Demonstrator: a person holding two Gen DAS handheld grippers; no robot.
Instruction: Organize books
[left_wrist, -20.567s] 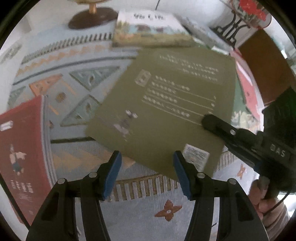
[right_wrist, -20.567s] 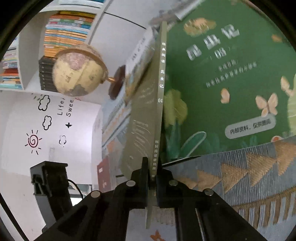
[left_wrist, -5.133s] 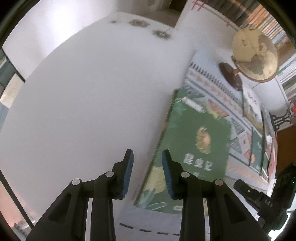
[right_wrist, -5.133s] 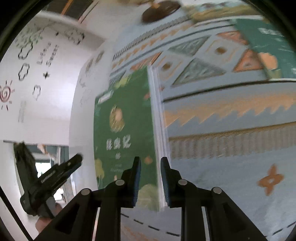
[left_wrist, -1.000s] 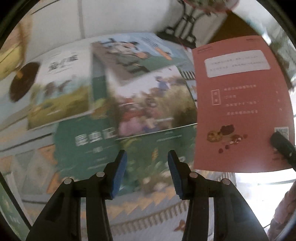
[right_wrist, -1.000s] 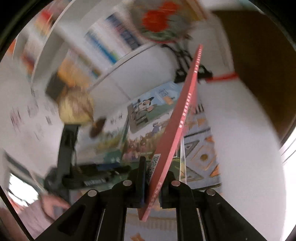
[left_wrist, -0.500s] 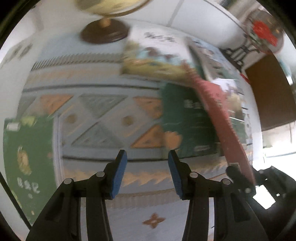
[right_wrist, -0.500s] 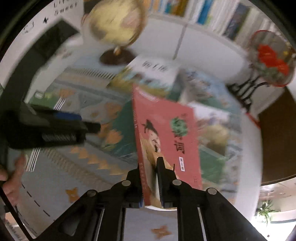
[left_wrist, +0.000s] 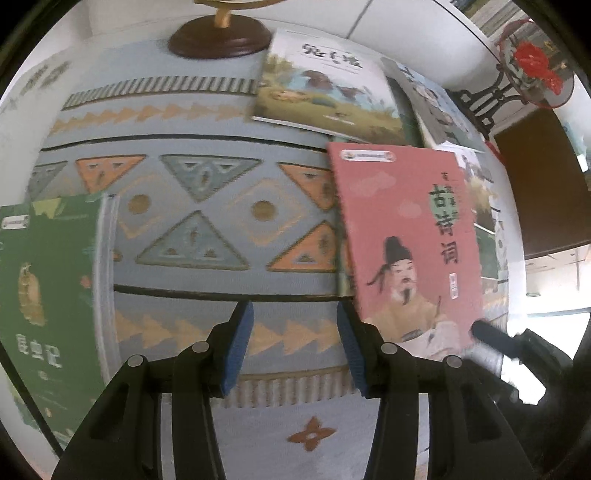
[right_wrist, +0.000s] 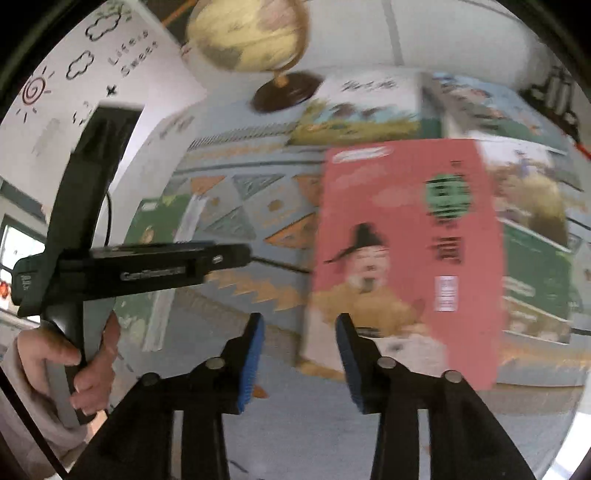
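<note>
Your right gripper (right_wrist: 299, 347) is opening, nothing between its jaws; your left gripper (left_wrist: 293, 345) stands spread and empty. The red book (left_wrist: 406, 243) looks thin, light and floppy, lying flat on other books. Judging by that, pinch its near edge.

Ahead of the left gripper (left_wrist: 294, 345), whose fingers (left_wrist: 240, 347) stand apart over bare patterned cloth (left_wrist: 207, 236), the poetry book (left_wrist: 406, 240) lies just right of the right finger, atop other books (left_wrist: 491, 236). The insect book (left_wrist: 44, 288) lies far left. Beyond, a globe base (left_wrist: 221, 38) stands left of 1 picture book (left_wrist: 325, 88).
</note>
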